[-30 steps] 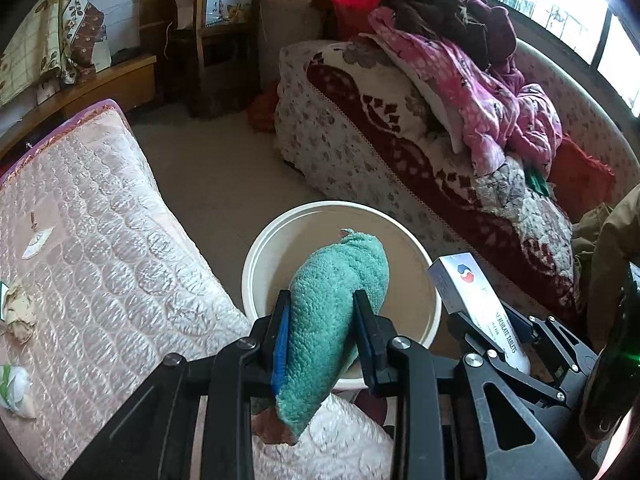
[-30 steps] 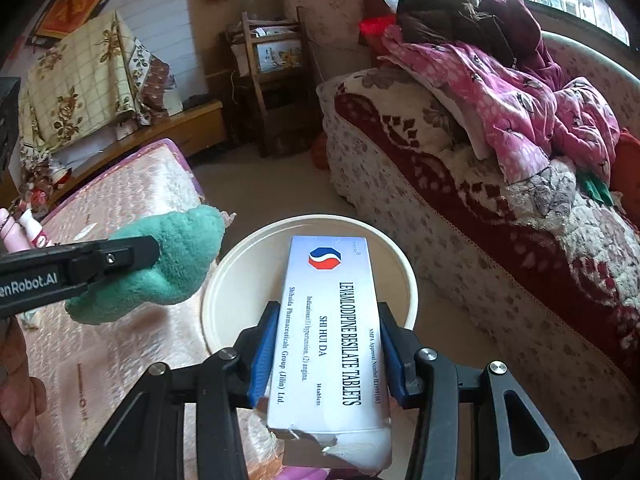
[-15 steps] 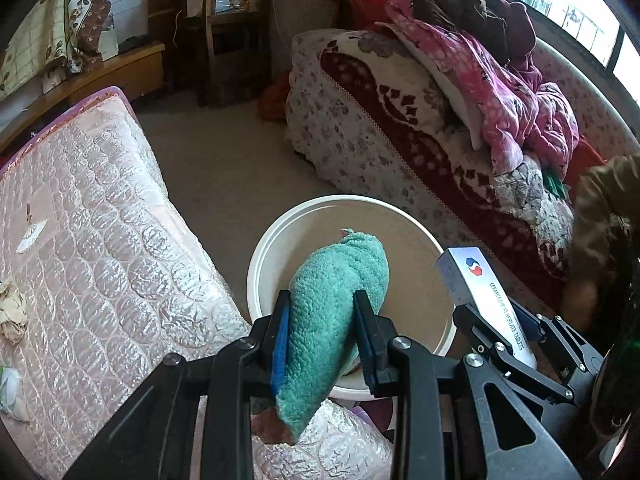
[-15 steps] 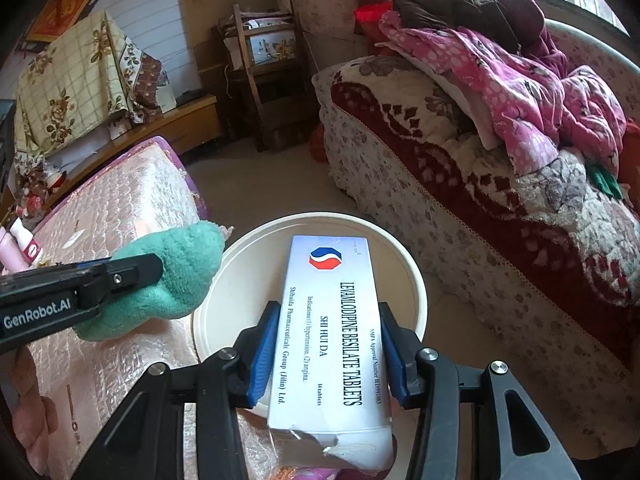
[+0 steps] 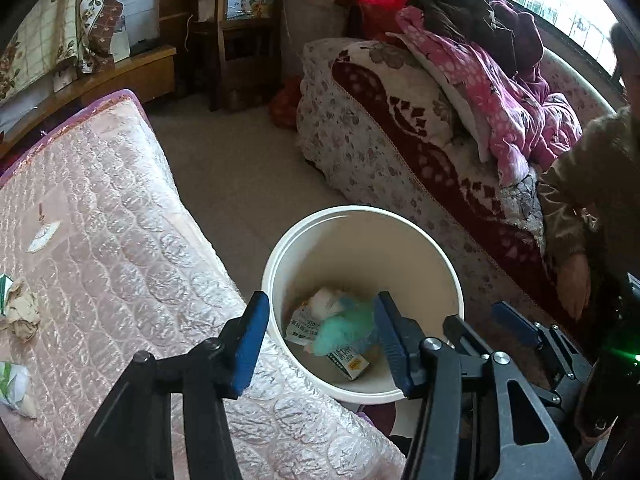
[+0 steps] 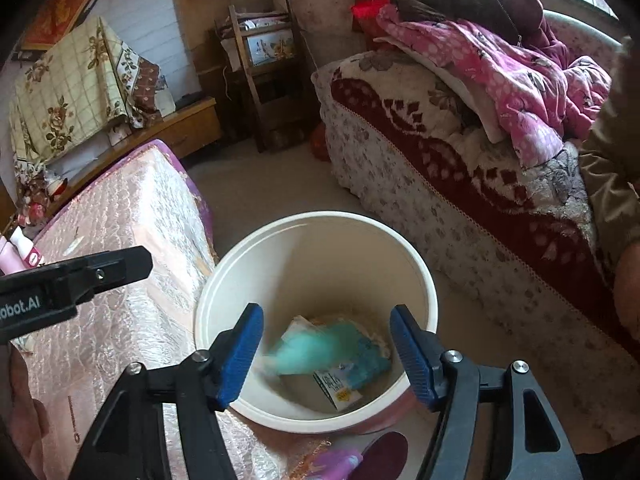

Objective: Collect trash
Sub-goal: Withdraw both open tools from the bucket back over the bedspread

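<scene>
A white bin stands on the floor between a pink quilted mattress and a floral-covered bed. A teal cloth, blurred, lies inside the bin on a white printed carton and a small yellow-marked box. My left gripper hangs over the bin's near rim with its jaws opening and nothing between the pads. My right gripper is also over the bin with jaws opening and empty; the left wrist view shows it at the right.
Crumpled paper, a wrapper and a white scrap lie on the mattress. The floral bed carries pink bedding. A person's sleeve and hand are at the right. A wooden shelf stands at the back.
Both grippers have opened. The teal cloth left the left jaws and the tablet box left the right jaws; the cloth now lies in the bin.
</scene>
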Available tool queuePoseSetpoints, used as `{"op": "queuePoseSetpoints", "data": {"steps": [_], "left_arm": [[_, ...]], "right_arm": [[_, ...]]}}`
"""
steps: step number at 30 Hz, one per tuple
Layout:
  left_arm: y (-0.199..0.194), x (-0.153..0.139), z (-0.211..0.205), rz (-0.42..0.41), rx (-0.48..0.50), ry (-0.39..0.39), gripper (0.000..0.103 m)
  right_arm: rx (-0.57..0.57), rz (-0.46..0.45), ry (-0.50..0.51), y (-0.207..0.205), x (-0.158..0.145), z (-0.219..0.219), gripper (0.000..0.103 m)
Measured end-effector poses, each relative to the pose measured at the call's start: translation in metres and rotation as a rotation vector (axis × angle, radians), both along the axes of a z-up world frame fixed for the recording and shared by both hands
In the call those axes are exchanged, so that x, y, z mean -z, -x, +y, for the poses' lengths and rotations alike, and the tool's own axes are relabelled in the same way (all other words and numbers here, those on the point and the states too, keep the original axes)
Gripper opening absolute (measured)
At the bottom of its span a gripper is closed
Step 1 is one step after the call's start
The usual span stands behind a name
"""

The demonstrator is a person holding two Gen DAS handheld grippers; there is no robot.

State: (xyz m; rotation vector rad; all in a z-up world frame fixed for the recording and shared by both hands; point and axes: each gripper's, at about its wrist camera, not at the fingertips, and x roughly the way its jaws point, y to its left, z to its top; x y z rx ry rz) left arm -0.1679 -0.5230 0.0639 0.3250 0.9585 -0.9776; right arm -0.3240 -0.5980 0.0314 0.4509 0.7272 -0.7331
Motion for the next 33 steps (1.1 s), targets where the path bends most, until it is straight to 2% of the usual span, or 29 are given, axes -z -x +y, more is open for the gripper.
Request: {"op": "queuePoseSetpoints", "data": {"steps": [9, 15, 23, 33], "left_arm": [[0.019, -0.021, 0.024, -0.042, 0.015, 0.054, 0.055], [0.037, -0.041, 0.045, -0.075, 0.028, 0.104, 0.055], [0.049, -0.057, 0.082, -0.148, 0.018, 0.131, 0.061], [0.047, -0.068, 0.137, -0.167, -0.039, 0.148, 0.063]], "right_arm": [[0.078, -0.055, 0.130, 0.021, -0.028, 0.016, 0.069], [0.102, -0.079, 0.179, 0.033, -0.046, 0.027, 0.070], [0.089, -0.077, 0.210, 0.036, -0.058, 0.045, 0.070], [0.017, -0.075, 0.241, 0.024, -0.067, 0.078, 0.070]]}}
